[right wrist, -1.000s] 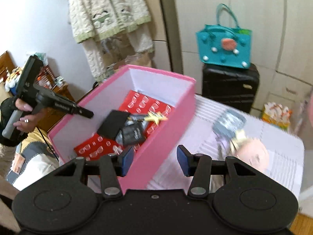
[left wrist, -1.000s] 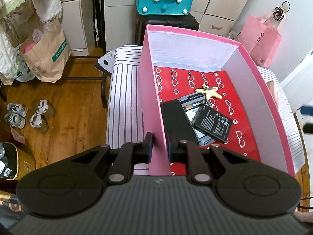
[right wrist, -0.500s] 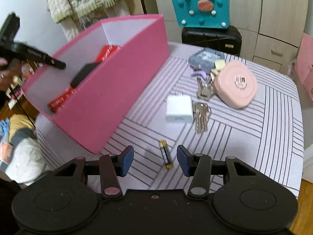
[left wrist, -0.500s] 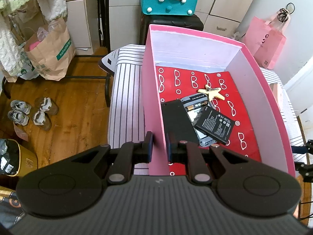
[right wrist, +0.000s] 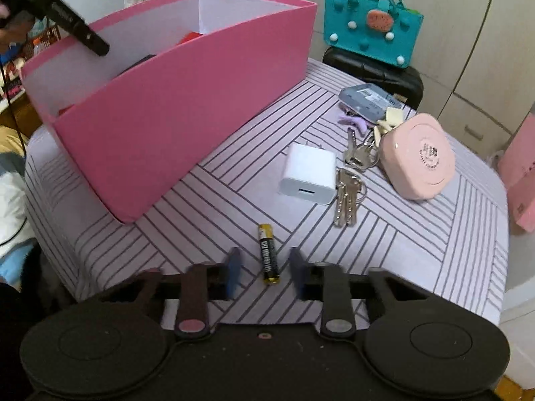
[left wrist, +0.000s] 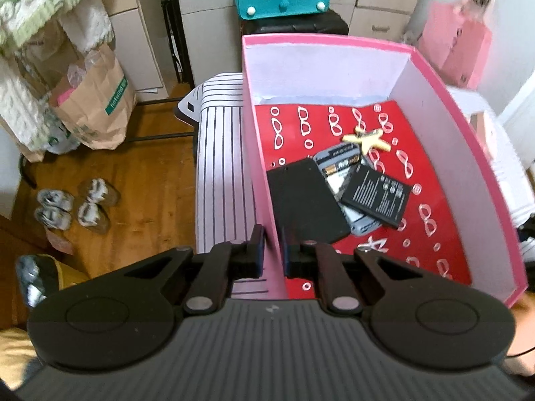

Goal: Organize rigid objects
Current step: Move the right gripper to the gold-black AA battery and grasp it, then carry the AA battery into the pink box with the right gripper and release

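We clamp the left hand-held gripper on the pink box wall; the right hand-held gripper, just closing, straddles the battery beside the box. Charger and keys remain.

Wood floor, cream cabinets; teal bag on black suitcase, paper bag, shoes

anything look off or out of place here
Nothing spilled or broken. Inside the pink box the black slab, grey device and flat battery pack lie in a skewed, overlapping pile, and one AA battery lies alone on the striped table, apart from the keys and charger.
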A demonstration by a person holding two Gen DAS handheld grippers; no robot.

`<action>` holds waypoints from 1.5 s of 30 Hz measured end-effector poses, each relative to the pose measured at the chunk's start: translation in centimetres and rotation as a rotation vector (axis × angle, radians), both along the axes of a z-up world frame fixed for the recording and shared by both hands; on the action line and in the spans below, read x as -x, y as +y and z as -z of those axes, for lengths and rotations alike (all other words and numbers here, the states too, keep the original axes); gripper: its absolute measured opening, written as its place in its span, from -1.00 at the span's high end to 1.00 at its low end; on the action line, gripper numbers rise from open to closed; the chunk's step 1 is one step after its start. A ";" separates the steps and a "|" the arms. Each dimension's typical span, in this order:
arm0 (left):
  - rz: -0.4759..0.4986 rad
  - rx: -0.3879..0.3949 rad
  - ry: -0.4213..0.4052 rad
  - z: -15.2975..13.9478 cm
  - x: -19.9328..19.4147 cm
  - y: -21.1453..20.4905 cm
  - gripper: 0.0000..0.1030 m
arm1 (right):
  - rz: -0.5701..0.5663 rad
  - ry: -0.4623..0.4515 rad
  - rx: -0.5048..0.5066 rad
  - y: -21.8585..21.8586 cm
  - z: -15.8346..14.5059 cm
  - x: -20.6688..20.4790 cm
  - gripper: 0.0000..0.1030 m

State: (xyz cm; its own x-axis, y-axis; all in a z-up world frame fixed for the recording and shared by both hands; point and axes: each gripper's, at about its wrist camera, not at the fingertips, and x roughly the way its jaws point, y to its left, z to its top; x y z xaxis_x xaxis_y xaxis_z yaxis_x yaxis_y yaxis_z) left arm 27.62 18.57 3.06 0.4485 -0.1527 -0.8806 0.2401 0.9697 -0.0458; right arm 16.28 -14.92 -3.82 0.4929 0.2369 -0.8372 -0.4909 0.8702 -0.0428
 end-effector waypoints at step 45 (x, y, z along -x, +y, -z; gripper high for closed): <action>0.127 -0.067 -0.026 -0.4 0.9 -0.6 0.81 | -0.109 -0.047 -0.145 10.5 -10.5 -9.6 0.79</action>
